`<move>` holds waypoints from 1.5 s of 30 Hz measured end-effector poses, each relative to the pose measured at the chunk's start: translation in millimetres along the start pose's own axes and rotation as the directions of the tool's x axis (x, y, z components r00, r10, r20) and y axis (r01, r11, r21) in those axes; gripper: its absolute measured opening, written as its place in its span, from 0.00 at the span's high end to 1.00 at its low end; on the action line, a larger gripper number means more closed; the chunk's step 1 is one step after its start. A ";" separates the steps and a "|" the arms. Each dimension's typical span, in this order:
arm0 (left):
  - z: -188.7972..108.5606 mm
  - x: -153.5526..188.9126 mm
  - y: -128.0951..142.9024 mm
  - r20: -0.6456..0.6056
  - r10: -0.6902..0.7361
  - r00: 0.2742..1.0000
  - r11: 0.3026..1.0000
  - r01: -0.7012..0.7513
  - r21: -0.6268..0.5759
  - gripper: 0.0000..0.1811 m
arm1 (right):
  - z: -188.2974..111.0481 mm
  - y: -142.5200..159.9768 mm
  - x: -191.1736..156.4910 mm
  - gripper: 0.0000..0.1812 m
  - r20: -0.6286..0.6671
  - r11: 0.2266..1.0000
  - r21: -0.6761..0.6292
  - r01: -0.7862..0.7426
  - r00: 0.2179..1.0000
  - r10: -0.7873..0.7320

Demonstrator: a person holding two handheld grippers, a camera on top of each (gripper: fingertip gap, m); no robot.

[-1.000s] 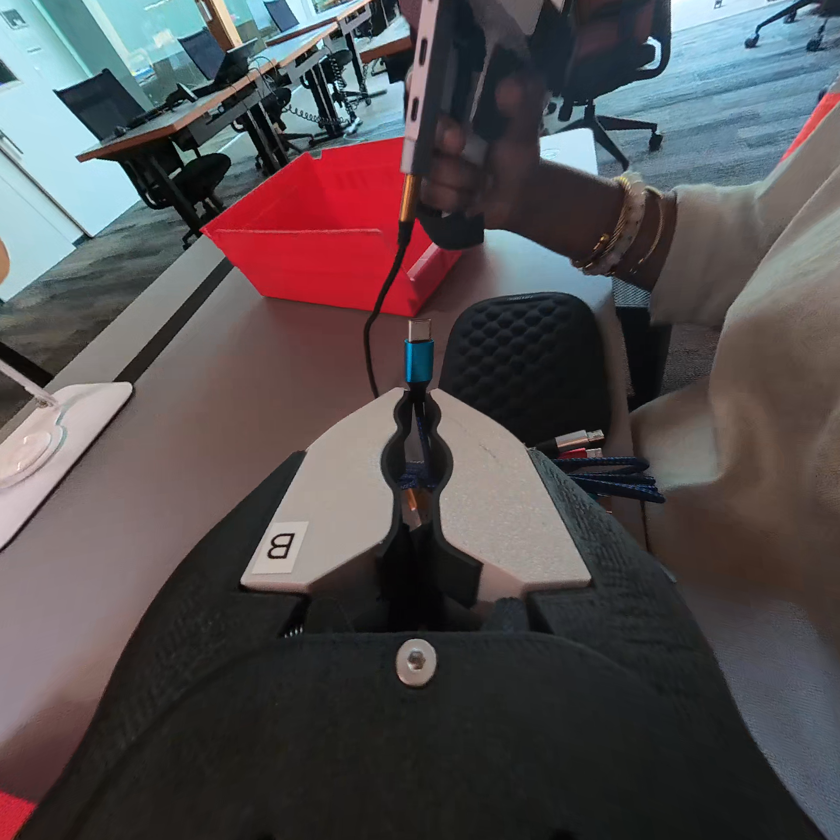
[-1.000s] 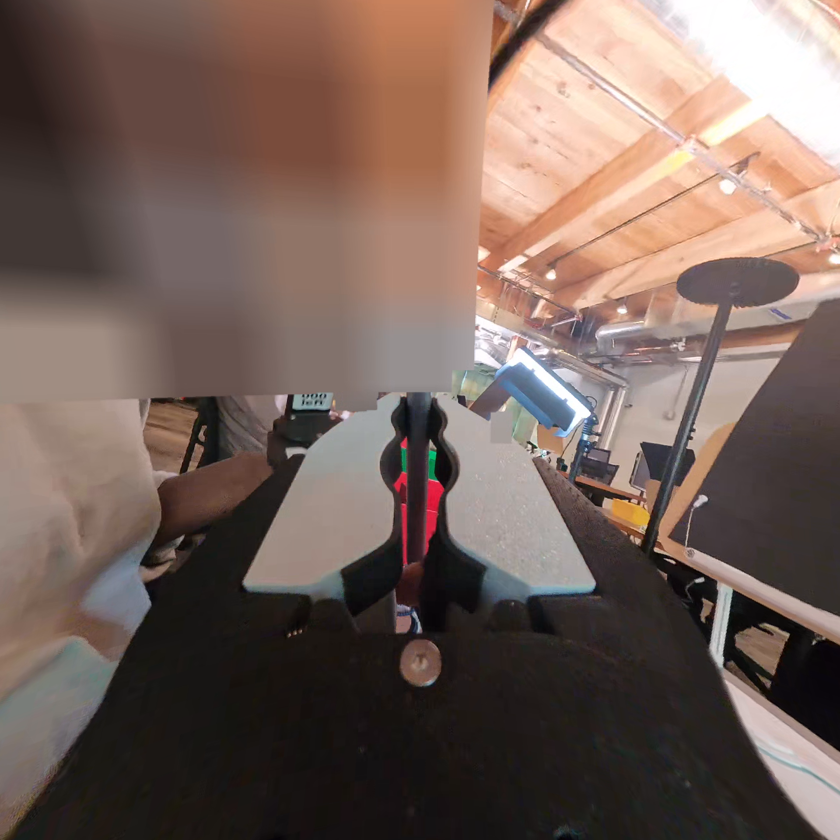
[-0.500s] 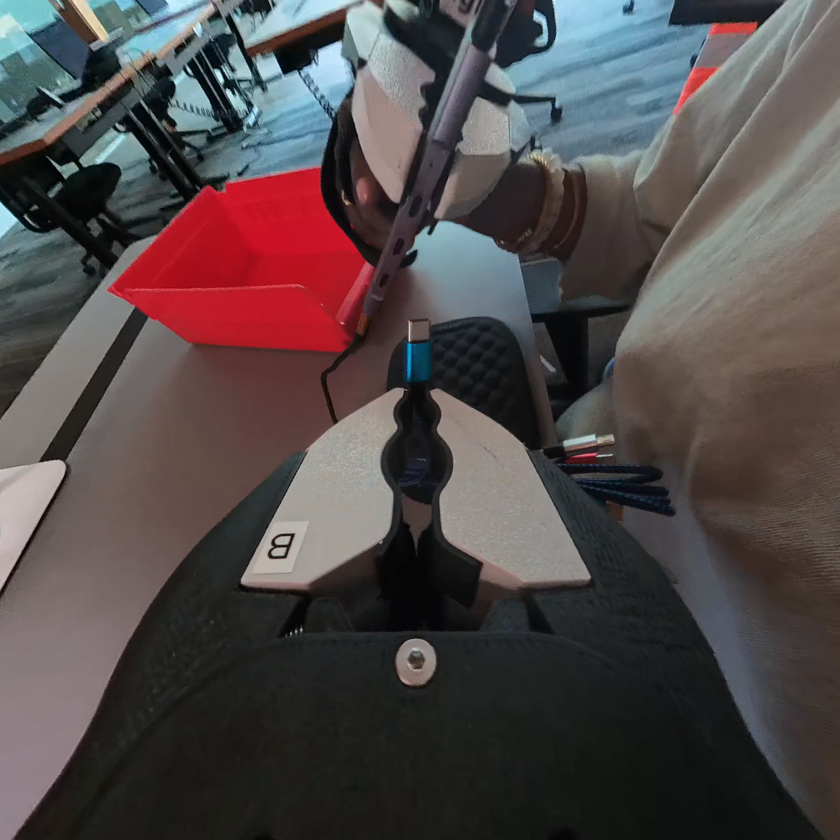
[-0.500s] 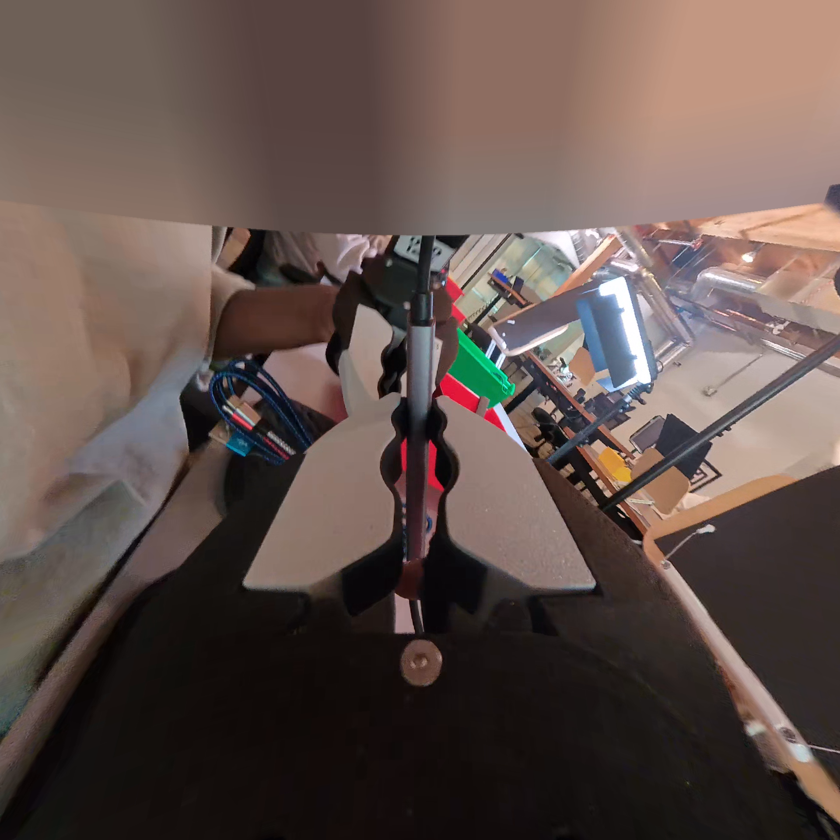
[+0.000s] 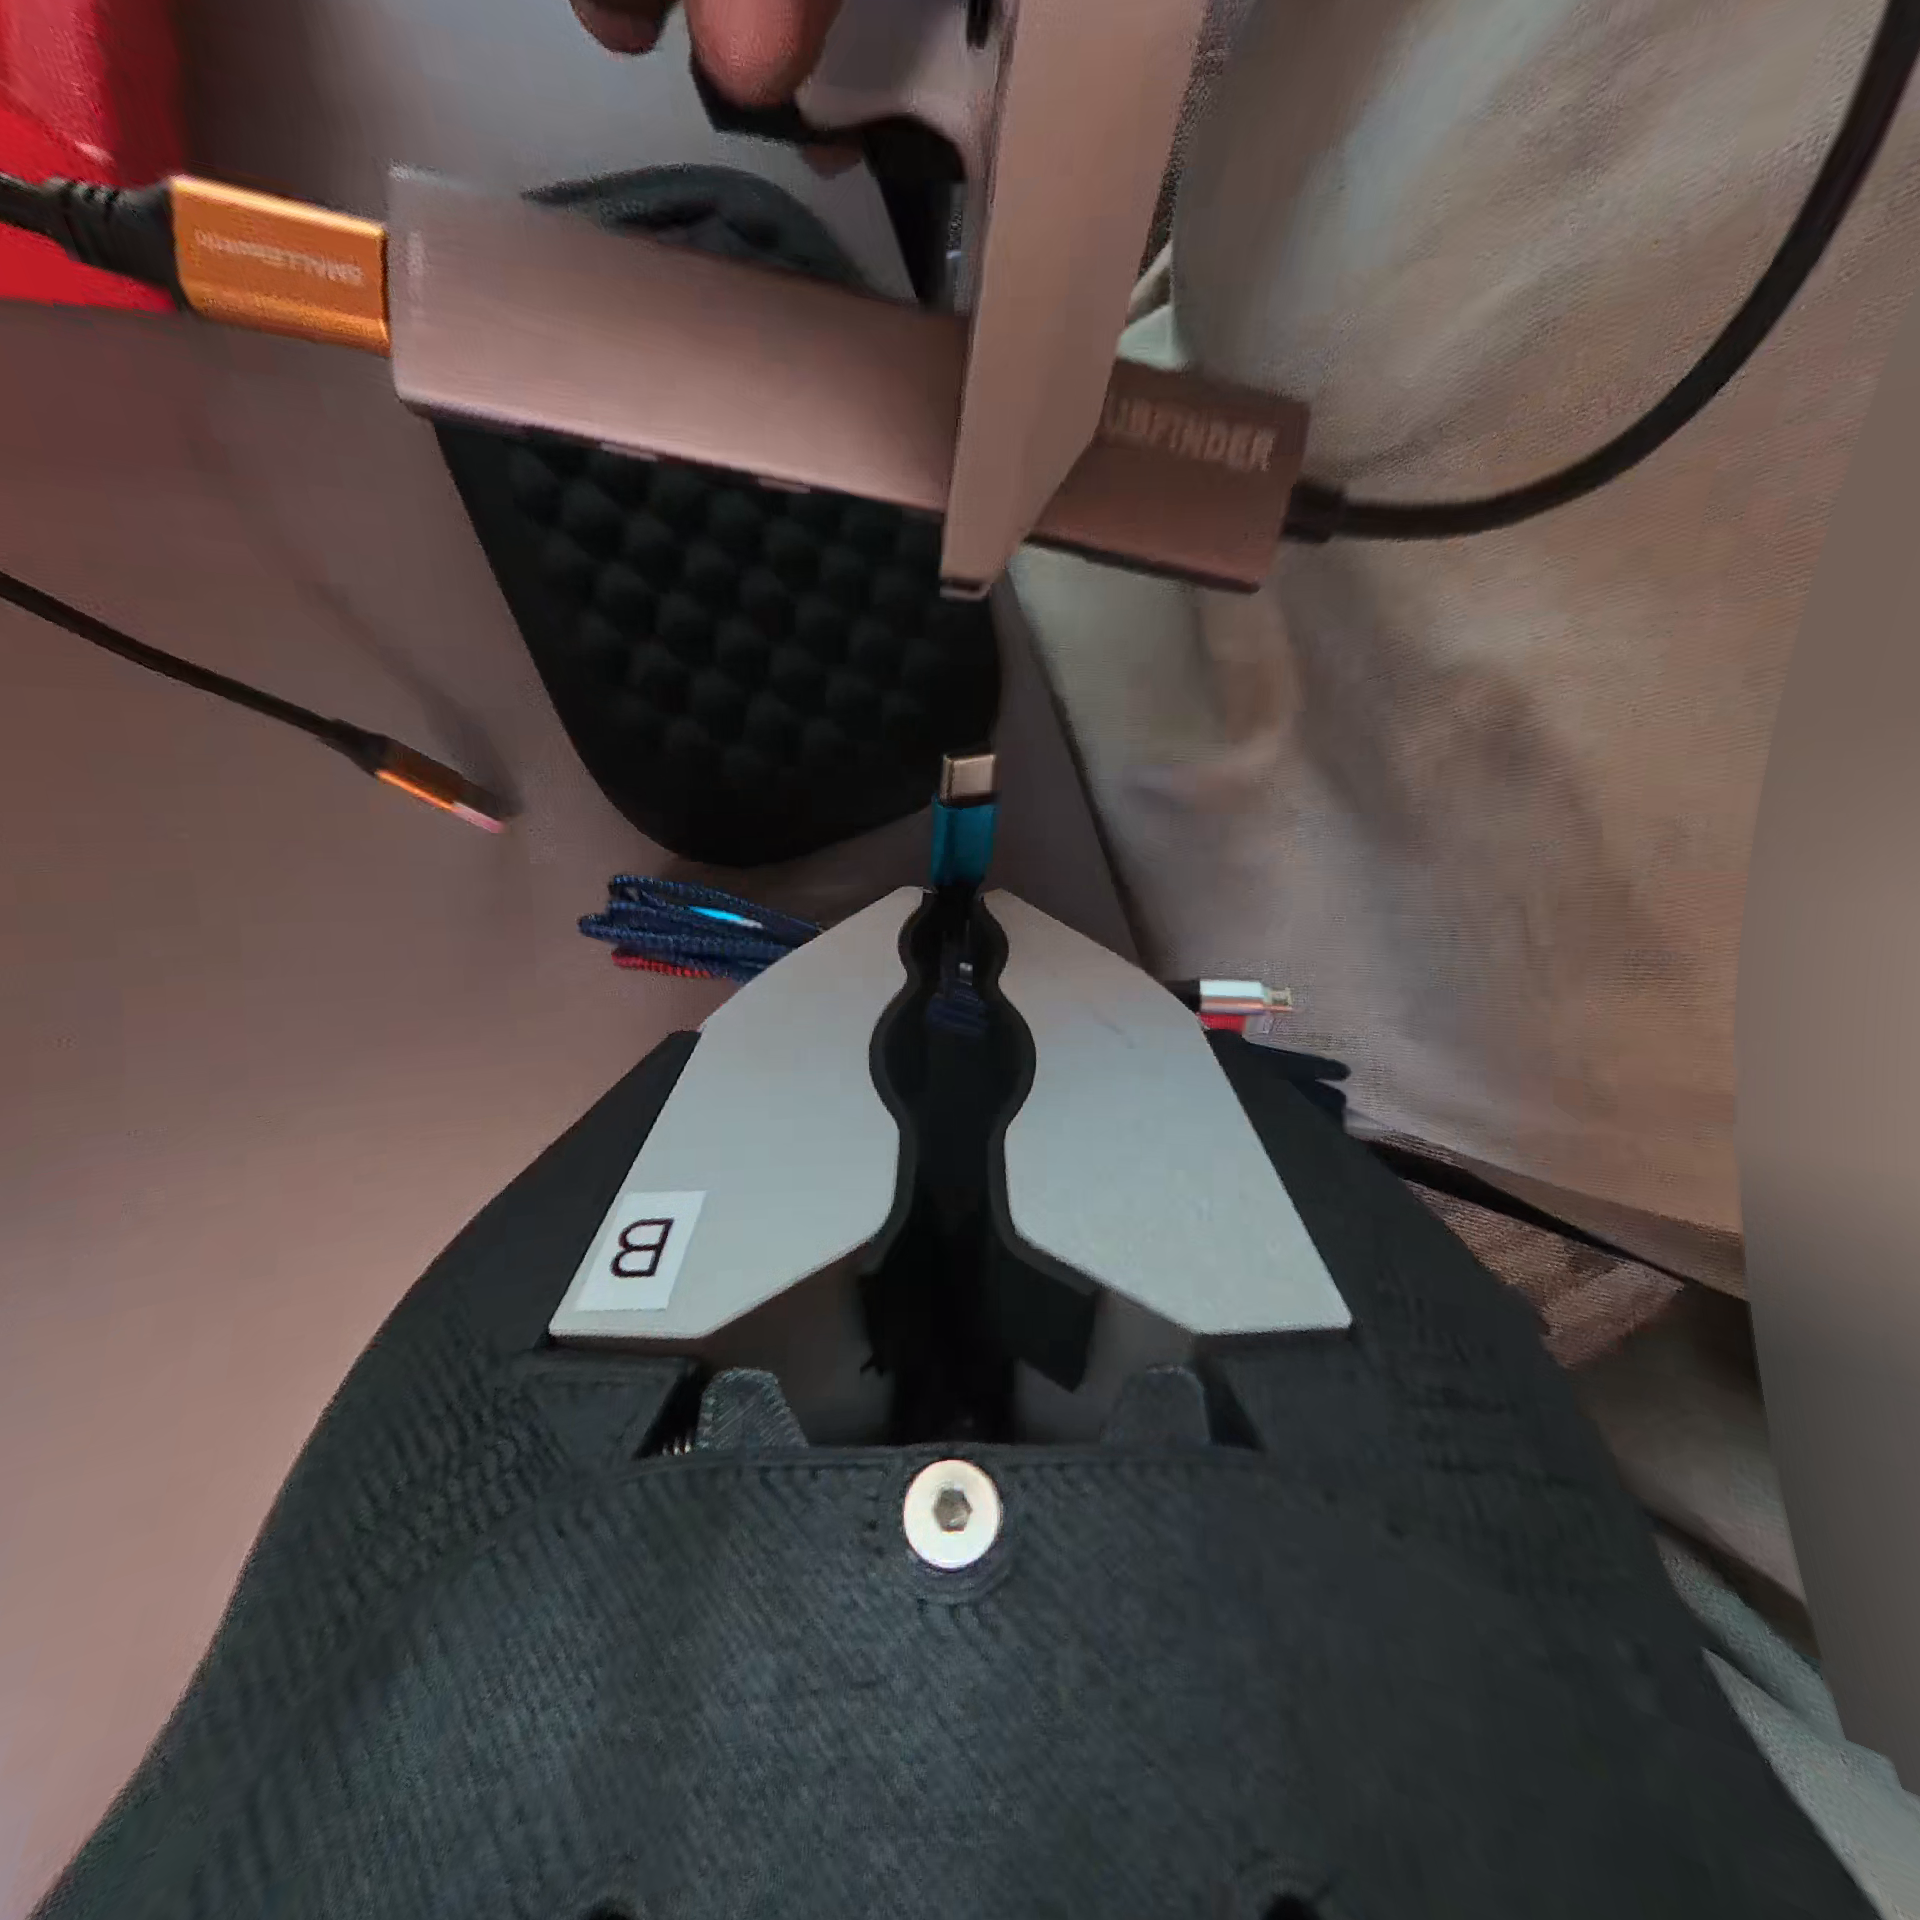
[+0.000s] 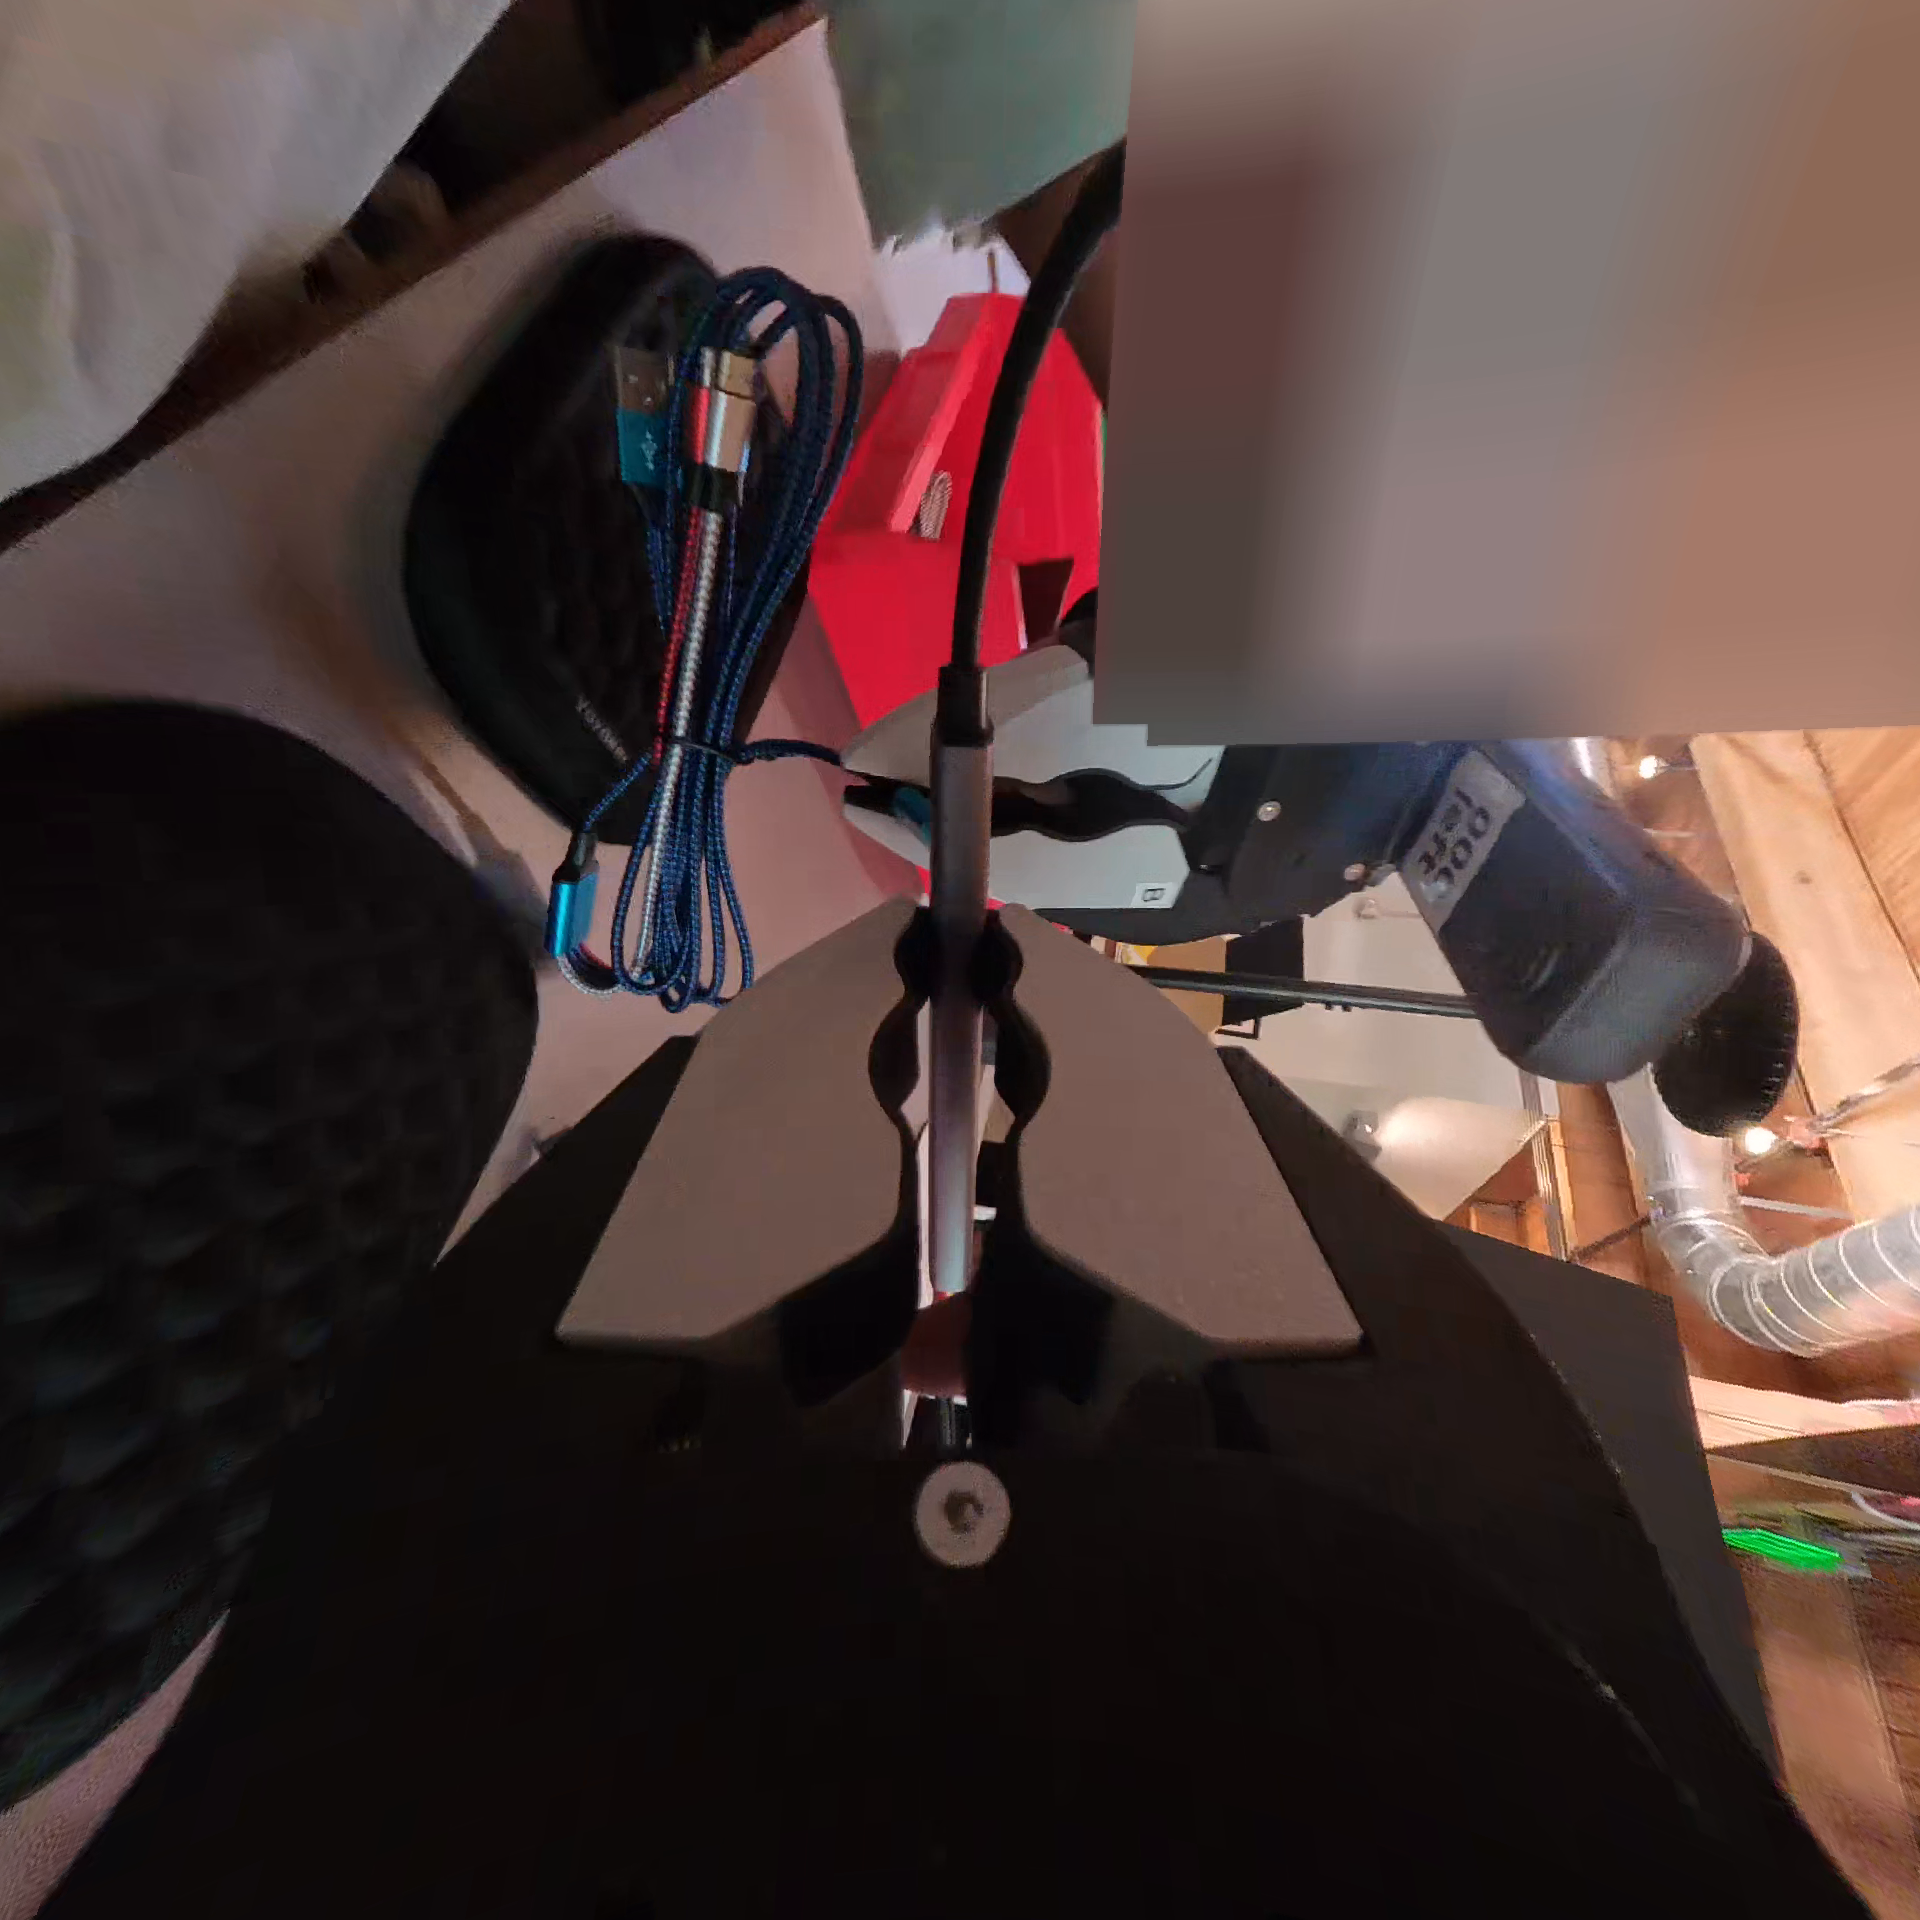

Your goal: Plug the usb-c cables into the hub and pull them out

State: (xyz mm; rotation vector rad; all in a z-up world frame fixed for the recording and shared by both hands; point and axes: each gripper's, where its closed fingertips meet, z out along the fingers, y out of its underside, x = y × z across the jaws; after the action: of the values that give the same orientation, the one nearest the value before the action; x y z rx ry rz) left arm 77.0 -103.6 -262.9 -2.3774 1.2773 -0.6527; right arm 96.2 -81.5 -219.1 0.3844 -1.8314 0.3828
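While right gripper (image 6: 961, 920) clamps hub (image 5: 665, 343) crosswise, blue plug (image 5: 964, 831) points up.

**Gripper and sleeve appearance**

Each gripper, the left gripper (image 5: 961, 894) and the right gripper (image 6: 961, 914), is built of two pale grey fingers (image 5: 790, 1122) on a black textured body, fastened by a silver hex screw (image 5: 952, 1510). A cream sleeve (image 5: 1507, 727) is worn.

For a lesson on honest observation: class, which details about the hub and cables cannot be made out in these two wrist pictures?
- Hub ports, left wrist view: its port edge faces down, so no free port shows.
- Hub, right wrist view: seen edge-on between the right gripper fingers, faces hidden.
- Blue USB-C plug cord, left wrist view: hidden inside the left gripper.
- Black cable, right wrist view: its upper end is behind the mosaic patch.
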 end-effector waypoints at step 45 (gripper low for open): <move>99.6 -75.4 -33.9 0.528 0.839 0.135 0.364 -0.861 -0.357 0.97 | -38.1 47.1 -87.0 0.95 -0.038 0.901 -0.186 -0.393 0.919 0.393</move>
State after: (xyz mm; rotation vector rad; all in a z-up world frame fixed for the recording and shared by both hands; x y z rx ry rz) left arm 118.6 -12.5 -344.8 -1.1318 1.8694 0.5120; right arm 131.8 -16.5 -295.0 -0.1245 -1.9256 0.4771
